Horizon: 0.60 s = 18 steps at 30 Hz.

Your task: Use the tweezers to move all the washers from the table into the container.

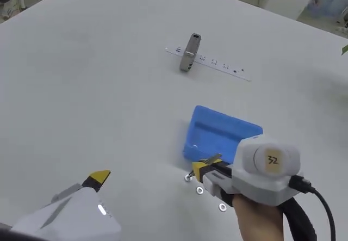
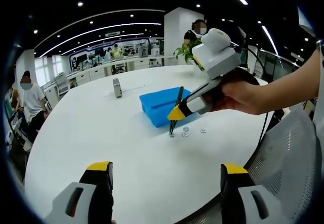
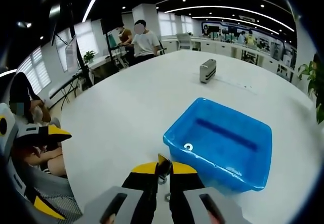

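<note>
Left gripper view, centre: the right gripper [image 2: 178, 114], fingers clamped on the tweezers [image 2: 176, 101], holds them steeply upright, tips down among three washers [image 2: 185, 131] on the table [image 2: 101, 133], just beside the blue container [image 2: 159, 105], perhaps touching one. The left gripper [image 2: 166, 169] is spread wide, empty. A silver block [image 2: 117, 87] stands upper left.

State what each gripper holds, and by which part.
Right gripper grips the tweezers near mid-length, tips down by the washers. Left gripper is open, empty.
</note>
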Tool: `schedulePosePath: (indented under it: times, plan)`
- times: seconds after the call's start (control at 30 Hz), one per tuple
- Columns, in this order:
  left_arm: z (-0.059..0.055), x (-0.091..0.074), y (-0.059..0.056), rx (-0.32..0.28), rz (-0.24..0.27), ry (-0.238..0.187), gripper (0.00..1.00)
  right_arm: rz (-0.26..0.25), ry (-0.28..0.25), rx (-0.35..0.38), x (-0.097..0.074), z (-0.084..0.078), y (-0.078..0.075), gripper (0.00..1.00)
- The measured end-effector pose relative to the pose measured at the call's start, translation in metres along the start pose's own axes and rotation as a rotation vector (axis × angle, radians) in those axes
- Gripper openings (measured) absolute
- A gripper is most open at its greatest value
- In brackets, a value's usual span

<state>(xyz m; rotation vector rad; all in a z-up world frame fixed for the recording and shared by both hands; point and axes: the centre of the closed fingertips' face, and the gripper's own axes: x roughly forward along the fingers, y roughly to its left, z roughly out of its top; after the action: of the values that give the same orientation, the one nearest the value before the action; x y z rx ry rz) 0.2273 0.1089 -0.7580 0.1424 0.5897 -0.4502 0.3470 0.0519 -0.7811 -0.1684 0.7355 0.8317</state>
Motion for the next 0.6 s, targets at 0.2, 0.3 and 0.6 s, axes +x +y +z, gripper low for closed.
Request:
schedulePosePath:
  times: [0.2, 0.3, 0.6]
  plan:
    - [0.001, -0.001, 0.001, 0.001, 0.004, -0.005, 0.9, 0.006, -0.039, 0.004, -0.018, 0.016, 0.003, 0.04]
    - [0.003, -0.002, -0.001, -0.01, -0.003, -0.016, 0.9, 0.005, -0.069, 0.011, -0.03, 0.029, 0.001, 0.04]
    - [0.003, -0.002, -0.001, -0.009, -0.006, -0.014, 0.9, -0.038, -0.199, 0.024, -0.049, 0.08, -0.019, 0.04]
